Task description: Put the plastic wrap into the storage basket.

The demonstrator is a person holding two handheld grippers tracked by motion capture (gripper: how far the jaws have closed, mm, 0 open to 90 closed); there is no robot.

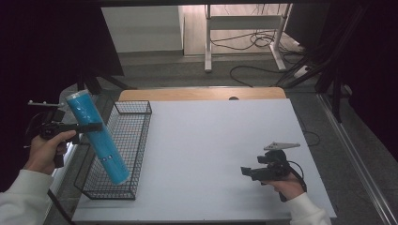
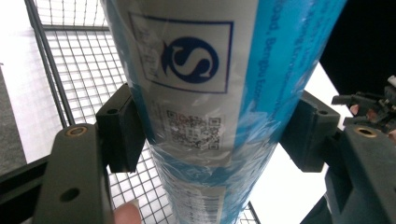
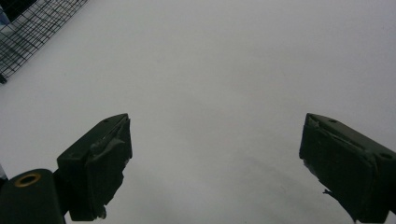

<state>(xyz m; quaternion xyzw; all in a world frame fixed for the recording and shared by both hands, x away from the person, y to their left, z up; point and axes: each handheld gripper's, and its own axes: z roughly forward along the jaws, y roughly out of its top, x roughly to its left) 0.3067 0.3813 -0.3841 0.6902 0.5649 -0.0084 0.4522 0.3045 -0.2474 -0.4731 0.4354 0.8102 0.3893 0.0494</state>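
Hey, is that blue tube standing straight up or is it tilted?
Tilted. In the high view the blue tube leans, top left, bottom toward the wire basket, clamped mid-length by the left gripper.

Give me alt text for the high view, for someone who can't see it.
The left gripper is clamped on a long blue tube, holding it tilted over a black wire basket at the left edge of a white table. The right gripper rests low over the table's right side, jaws open, holding nothing.

Round blue S-like logo in a frame, QR code below; both on blue tube [image 2: 201, 93]; side lettering unreadable.
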